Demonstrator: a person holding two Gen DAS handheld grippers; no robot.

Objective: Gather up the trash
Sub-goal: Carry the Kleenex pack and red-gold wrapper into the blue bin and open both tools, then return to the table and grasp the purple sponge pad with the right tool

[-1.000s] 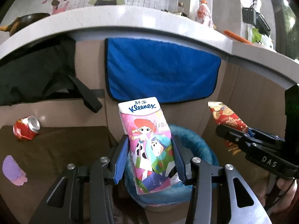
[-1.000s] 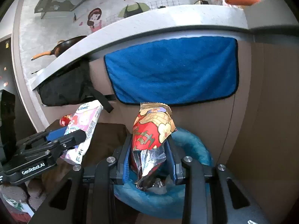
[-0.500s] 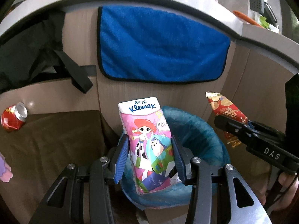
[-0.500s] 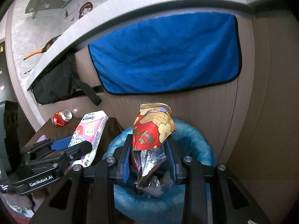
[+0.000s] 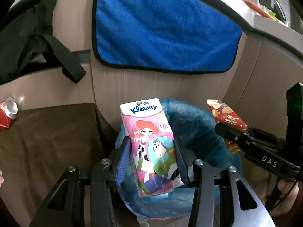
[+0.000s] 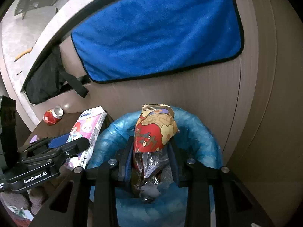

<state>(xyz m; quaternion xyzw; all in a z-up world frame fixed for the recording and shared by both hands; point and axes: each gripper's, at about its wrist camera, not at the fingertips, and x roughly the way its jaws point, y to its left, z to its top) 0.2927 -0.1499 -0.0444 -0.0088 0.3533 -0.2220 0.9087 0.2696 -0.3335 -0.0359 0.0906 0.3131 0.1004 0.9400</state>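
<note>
**Both tongs lower over the bin, trash in each**

Compared with a second ago, both views are sitting lower and closer to the bin: the counter top and wall pictures have slid out of the top, the blue towel [image 5: 166, 32] is filling more of each view, and the bin's blue liner is showing a wider mouth. The can [image 5: 7, 115] has drifted to the far left edge of the left view. Neither grip looks changed.

Going left to right in the left view: the can is lying on its side at the back of the brown bench [image 5: 49, 138], well apart from the tongs. The left tongs [image 5: 152, 162] are pinching the tissue pack [image 5: 149, 138] by its lower half, a blue pad pressing each long side, the pack standing upright over the near left part of the bin [image 5: 191, 117]. Further right, the right tongs [image 5: 230, 132] are reaching in side-on, pinching the wrapper [image 5: 225, 115] over the bin's right rim.

In the right view, the left tongs [image 6: 75, 147] and pack [image 6: 89, 128] are hanging at the bin's left rim. The right tongs [image 6: 151, 160] are clamping the wrapper [image 6: 155, 130] at its middle, its crumpled foil end hanging down inside the bin [image 6: 204, 132], its printed end sticking up.
</note>
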